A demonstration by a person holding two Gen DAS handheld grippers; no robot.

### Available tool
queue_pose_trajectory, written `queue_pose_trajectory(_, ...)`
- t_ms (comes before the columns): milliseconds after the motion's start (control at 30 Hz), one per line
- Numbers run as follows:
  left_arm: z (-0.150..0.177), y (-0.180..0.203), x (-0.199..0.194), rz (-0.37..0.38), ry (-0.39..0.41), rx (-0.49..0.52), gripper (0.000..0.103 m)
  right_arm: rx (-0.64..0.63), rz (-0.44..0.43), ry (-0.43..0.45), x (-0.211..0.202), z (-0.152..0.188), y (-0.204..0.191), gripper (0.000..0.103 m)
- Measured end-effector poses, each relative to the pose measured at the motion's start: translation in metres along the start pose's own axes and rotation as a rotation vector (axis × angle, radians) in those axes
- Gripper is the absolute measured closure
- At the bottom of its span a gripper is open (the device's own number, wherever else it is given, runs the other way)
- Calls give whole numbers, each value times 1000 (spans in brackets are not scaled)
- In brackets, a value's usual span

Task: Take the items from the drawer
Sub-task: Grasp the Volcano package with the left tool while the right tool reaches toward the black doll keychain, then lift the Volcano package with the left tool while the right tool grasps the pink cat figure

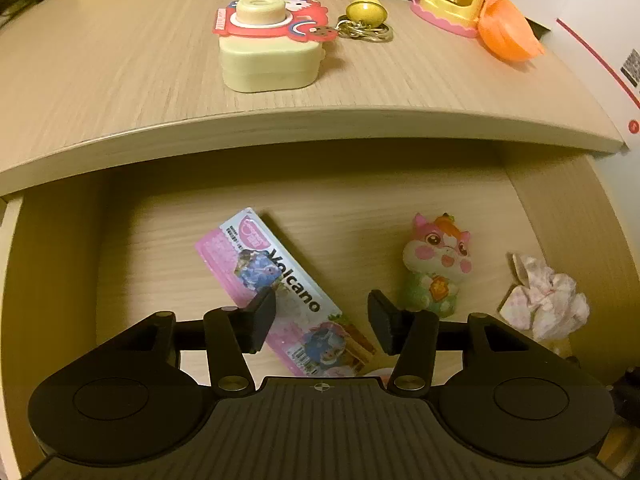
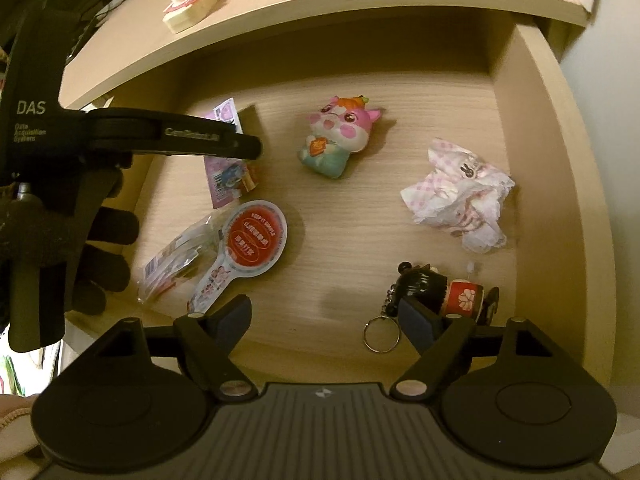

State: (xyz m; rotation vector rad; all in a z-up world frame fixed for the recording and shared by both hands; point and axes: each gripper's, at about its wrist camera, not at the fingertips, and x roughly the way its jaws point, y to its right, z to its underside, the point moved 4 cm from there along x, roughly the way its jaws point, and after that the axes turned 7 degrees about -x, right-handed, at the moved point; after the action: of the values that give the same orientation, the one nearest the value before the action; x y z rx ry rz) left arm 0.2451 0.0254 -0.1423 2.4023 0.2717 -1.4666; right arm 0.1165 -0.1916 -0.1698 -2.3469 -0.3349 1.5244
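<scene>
Hovering over the open drawer [image 1: 60,264], the left claw [image 1: 322,320] stands spread wide with nothing gripped, its left finger overlapping the pink "Volcano" card pack [image 1: 280,280] lying flat on the drawer floor. At about two o'clock from the claw lies a pink hamster squishy [image 1: 438,264], and further right a crumpled pink wrapper [image 1: 544,296]. On the surface [image 1: 120,80] above, at twelve o'clock, sit a cream toy camera [image 1: 268,60], a yellow bell keychain [image 1: 366,20] and orange capsule halves [image 1: 508,28].

From the right wrist, the right claw [image 2: 324,324] is also parted and empty (its right finger just beside a black-and-red doll keychain [image 2: 444,288]). A round red-faced paddle fan [image 2: 252,240] lies at eleven o'clock, beside a clear plastic packet [image 2: 172,264]. The gloved left hand [image 2: 72,240] holds its tool at nine o'clock.
</scene>
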Motion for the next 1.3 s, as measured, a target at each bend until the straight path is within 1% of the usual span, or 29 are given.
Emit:
queue_pose_trajectory(67,5,-8,-10,18,-18,-73,52,-9,-6,2,-1,0,-1,22)
queue_pose_trajectory(133,6,-18,-19,-14,-38,-160,53,-18,-10,2,-2,0,-2,22)
queue_pose_trajectory(233,7,-40,-14,-3,-121,-344,54,-36,-7,4,-2,-1,-5,22)
queue_pose_trajectory(300,2,-39,-2,-9,-146,-396,54,-41,-6,5,-3,-1,-6,22)
queue_pose_trajectory(367,-2,-38,4,0,-159,-425,54,-44,-3,7,-4,-1,-6,22)
queue_pose_trajectory(400,3,-38,3,5,-158,-427,54,-49,-1,9,-5,-2,-6,22)
queue_pose_trajectory(467,4,-37,5,-3,-154,-405,52,-59,2,16,-6,-2,-7,22)
queue_pose_trajectory(533,3,-31,9,-10,-152,-379,48,-73,15,24,-9,-3,-8,22)
queue_pose_trajectory(600,2,-27,13,-18,-141,-355,50,-95,35,30,-10,-2,-10,22)
queue_pose_trajectory(667,-1,-22,14,-39,-114,-302,50,-119,56,43,-12,-2,-12,22)
queue_pose_trajectory(767,-3,-20,14,-47,-86,-253,51,-139,89,76,-18,-2,-16,22)
queue_pose_trajectory(833,-4,-18,14,-55,-65,-197,54,-145,114,116,-22,-3,-19,22)
queue_pose_trajectory(867,-4,-17,13,-61,-66,-167,55,-147,134,147,-25,-4,-20,22)
queue_pose_trajectory(933,-3,-16,12,-57,-87,-131,56,-143,194,229,-34,-7,-20,21)
queue_pose_trajectory(1000,0,-18,9,-41,-107,-107,56,-130,240,270,-43,-13,-18,16)
queue_pose_trajectory(1067,6,-21,3,3,-153,-78,57,-99,254,272,-48,-19,-14,14)
queue_pose_trajectory(1133,14,-25,-4,56,-181,-48,57,-42,230,265,-50,-28,-9,14)
queue_pose_trajectory(1167,19,-27,-9,62,-189,-21,57,-30,218,262,-48,-33,-7,14)
queue_pose_trajectory(1200,23,-29,-14,64,-193,-4,57,-34,222,247,-44,-40,-6,14)
queue_pose_trajectory(1233,24,-32,-18,71,-196,2,57,-49,248,210,-35,-48,-6,14)
queue_pose_trajectory(1267,27,-36,-23,81,-202,-6,57,-66,274,176,-27,-57,-7,14)
queue_pose_trajectory(1300,30,-41,-30,98,-210,-23,57,-82,282,163,-18,-67,-8,14)
